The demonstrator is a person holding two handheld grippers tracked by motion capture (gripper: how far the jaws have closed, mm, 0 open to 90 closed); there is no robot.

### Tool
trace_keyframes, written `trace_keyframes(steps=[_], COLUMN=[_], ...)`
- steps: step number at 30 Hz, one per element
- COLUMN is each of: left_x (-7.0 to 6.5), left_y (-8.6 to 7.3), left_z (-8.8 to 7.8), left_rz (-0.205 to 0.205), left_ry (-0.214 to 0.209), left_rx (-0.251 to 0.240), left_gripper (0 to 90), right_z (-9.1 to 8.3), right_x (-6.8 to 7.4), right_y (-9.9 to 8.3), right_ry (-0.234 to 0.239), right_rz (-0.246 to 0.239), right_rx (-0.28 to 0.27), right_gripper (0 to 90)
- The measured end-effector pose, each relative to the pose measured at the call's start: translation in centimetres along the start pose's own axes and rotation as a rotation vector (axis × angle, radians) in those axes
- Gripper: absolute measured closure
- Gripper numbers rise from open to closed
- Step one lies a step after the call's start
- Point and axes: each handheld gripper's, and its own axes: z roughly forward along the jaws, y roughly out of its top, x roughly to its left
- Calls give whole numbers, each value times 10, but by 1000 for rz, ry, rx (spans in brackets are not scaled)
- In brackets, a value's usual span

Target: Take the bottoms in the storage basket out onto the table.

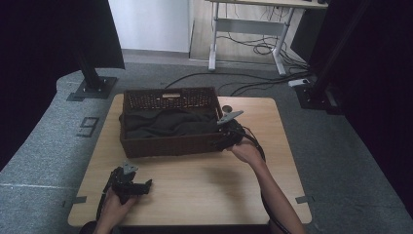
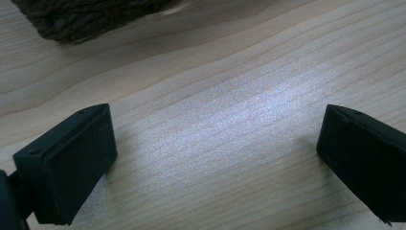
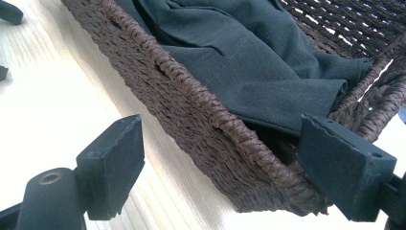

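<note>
Pale wood table [image 1: 195, 185] on grey carpet [image 1: 44, 141]; beyond it a desk frame [image 1: 248, 34] with loose cables. Left gripper [image 1: 130, 183] rests low at the near left edge, jaws spread wide over bare wood, holding nothing. Right gripper [image 3: 220, 167] sits at the basket's [image 3: 201, 100] near right corner, jaws spread, straddling the woven rim without pinching it. Dark cloth [image 3: 249, 62] lies inside the basket, just past the right gripper's far jaw.
</note>
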Motion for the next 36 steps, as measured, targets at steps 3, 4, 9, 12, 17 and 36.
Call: trace_keyframes(steps=[3,4,9,12,17,36], left_x=[0,0,0,0,0,0], left_y=[0,0,0,0,0,0], left_z=[0,0,0,0,0,0], left_rz=[1,1,1,1,1,1], left_ry=[0,0,0,0,0,0], left_rx=[1,1,1,1,1,1], left_gripper=[0,0,0,0,0,0], right_z=[-3,-4,-9,-12,-18,-47], right_x=[-1,-1,-2,-3,-4,-8], right_y=[-3,-4,-9,-12,-19,-48], right_ry=[-1,-2,-6,-7,-11,-22], right_rz=[3,5,9,11,14,50], right_rx=[-2,-1,-4,-7,-11,-28], right_gripper=[164,164,174,175,182,202])
